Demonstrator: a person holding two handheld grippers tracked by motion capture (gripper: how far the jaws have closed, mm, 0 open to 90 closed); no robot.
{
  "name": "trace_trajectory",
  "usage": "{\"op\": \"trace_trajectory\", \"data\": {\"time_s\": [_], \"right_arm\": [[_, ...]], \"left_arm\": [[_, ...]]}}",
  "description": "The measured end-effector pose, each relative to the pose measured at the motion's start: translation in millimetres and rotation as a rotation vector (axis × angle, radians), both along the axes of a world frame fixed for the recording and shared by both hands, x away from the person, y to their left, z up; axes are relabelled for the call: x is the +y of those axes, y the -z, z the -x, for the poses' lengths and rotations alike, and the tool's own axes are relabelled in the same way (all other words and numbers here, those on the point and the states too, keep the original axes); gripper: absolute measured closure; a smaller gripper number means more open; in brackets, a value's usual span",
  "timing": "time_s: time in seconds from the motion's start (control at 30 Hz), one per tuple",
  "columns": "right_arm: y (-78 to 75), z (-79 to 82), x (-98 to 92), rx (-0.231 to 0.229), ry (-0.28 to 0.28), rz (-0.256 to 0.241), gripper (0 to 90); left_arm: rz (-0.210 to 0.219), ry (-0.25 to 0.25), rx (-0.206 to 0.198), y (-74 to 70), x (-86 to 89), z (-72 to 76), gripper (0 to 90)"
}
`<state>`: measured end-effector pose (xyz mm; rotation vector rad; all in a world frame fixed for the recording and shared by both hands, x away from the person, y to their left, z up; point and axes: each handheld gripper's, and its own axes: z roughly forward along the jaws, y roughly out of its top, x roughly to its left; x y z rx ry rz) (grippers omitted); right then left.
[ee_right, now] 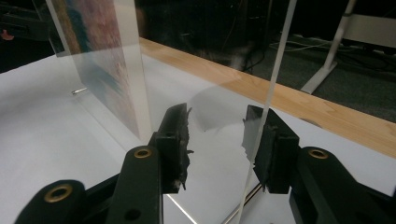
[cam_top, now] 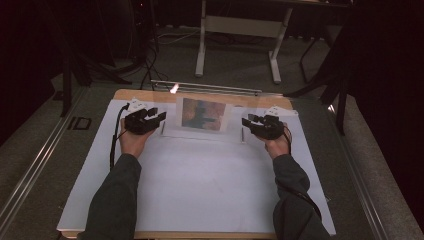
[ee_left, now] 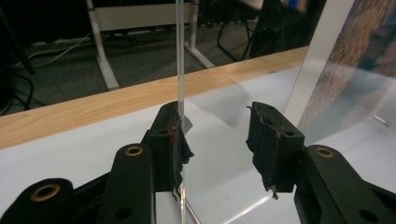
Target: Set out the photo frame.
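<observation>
A clear acrylic panel (cam_top: 235,120) stands upright across the far middle of the table, with a colourful picture (cam_top: 202,114) at its centre. My left gripper (cam_top: 159,117) is at the panel's left end and my right gripper (cam_top: 245,121) is at its right end. In the left gripper view the panel's edge (ee_left: 180,56) runs between the open jaws of the left gripper (ee_left: 217,116), right against the left pad (ee_left: 175,140). In the right gripper view the panel's edge (ee_right: 280,56) sits by the right pad (ee_right: 261,144) of the open right gripper (ee_right: 217,116). The picture (ee_left: 359,46) (ee_right: 93,37) lies farther along the panel.
A white sheet (cam_top: 200,185) covers the wooden table, whose far edge (cam_top: 200,95) is bare wood. A white desk frame (cam_top: 240,30) stands on the floor beyond. A black cable (cam_top: 116,135) trails from the left gripper. A small metal pin (ee_right: 79,91) lies near the panel's foot.
</observation>
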<state>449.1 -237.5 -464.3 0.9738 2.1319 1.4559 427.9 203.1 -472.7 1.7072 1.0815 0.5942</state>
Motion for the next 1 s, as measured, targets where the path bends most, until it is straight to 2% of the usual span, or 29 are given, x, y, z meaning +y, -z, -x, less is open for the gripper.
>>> {"op": "trace_trajectory", "data": {"time_s": [0.07,0.17,0.33,0.4,0.57,0.83,1.0], "right_arm": [[0.2,-1.5,0.7,0.006,0.011,-0.004,58.6],[-0.3,-2.1,1.7,0.011,0.02,-0.006,58.0],[-1.4,1.3,0.4,0.012,0.019,-0.001,56.6],[-1.9,6.2,-2.4,0.027,0.021,-0.014,56.3],[-6.4,22.9,-3.2,0.022,0.013,-0.012,56.5],[-3.4,42.5,-5.9,0.055,0.002,-0.024,55.1],[-3.3,49.1,-8.4,0.046,0.004,-0.017,54.3]], "left_arm": [[0.013,-0.01,0.007,-0.1,-0.6,-1.3,55.3],[0.01,-0.01,0.021,-2.0,-1.0,1.1,55.3],[-0.012,0.001,0.037,-5.5,-3.5,9.3,56.5],[-0.007,-0.005,0.043,-5.7,-5.8,18.6,57.0],[0.008,-0.004,0.041,-4.7,-5.0,38.2,57.1],[-0.008,-0.013,0.048,-10.4,-10.1,68.9,58.0],[-0.007,-0.012,0.059,-9.1,-11.7,73.4,58.1]]}}
